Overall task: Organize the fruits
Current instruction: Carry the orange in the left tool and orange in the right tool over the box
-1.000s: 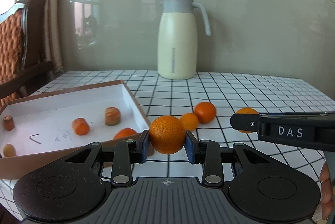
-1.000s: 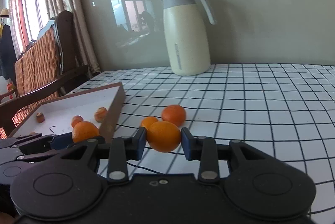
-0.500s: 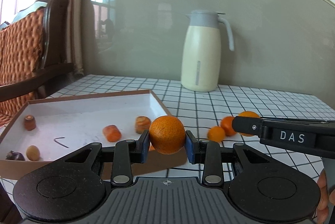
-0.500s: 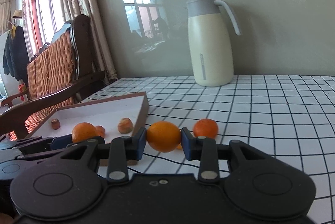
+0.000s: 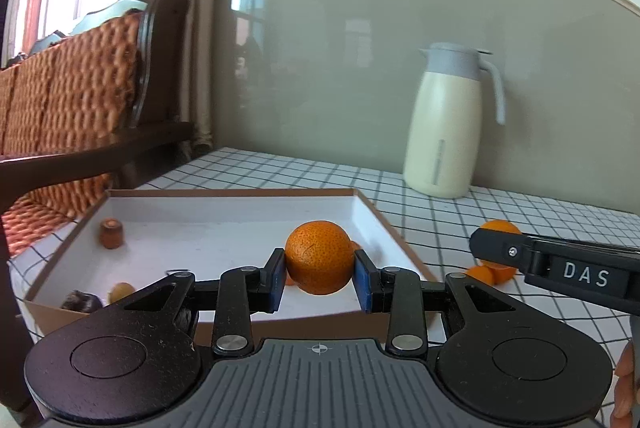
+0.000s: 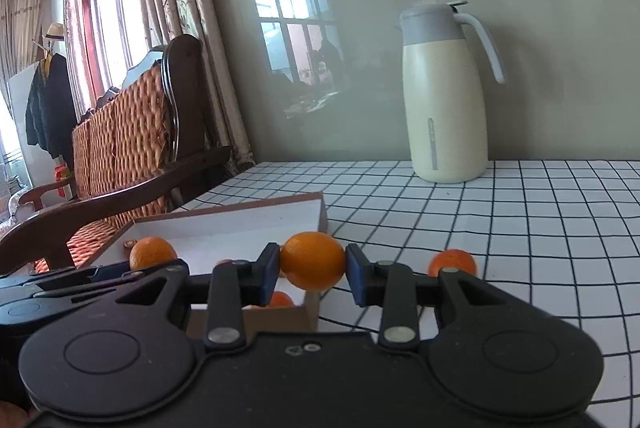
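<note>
Oranges: round dimpled one clamped in left tongs; smooth oval one clamped in right tongs.

We cannot identify the dark lump in the box's near corner; the left gripper hides its lower edge.

The dimpled, slightly glossy orange sat between matt blue pads. The shallow cardboard box had a smooth white lining. The cream thermos jug looked satin-smooth, and the far-left chair's woven cushion looked coarse.
</note>
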Available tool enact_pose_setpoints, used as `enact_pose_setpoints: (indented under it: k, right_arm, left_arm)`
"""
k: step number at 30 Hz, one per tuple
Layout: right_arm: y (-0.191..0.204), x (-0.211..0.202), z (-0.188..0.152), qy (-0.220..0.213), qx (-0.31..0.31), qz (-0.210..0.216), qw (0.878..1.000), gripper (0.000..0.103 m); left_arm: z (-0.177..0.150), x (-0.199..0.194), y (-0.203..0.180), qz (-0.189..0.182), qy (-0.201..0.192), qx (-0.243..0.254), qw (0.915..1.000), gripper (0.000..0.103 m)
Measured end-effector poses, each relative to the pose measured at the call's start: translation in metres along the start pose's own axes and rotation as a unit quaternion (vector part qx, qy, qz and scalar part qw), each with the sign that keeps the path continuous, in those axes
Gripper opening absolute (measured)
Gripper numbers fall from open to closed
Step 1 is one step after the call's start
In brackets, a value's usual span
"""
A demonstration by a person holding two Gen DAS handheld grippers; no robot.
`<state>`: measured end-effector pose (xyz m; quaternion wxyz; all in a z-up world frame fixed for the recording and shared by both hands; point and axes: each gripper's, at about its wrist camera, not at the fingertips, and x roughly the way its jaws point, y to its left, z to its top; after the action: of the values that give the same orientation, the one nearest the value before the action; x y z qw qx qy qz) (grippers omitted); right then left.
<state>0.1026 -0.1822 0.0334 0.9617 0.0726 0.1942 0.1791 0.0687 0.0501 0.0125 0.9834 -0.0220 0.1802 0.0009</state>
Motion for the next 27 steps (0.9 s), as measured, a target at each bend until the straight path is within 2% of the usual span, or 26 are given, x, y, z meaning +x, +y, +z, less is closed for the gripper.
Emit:
enact_pose_setpoints:
  k: [27]
  right_arm:
    - [0.048,0.052,0.007,-0.014,-0.007,0.035,0.999,0.027]
  left_arm:
    - [0.014,0.014,0.08,0.094,-0.014,-0.046,0.9944,0.036]
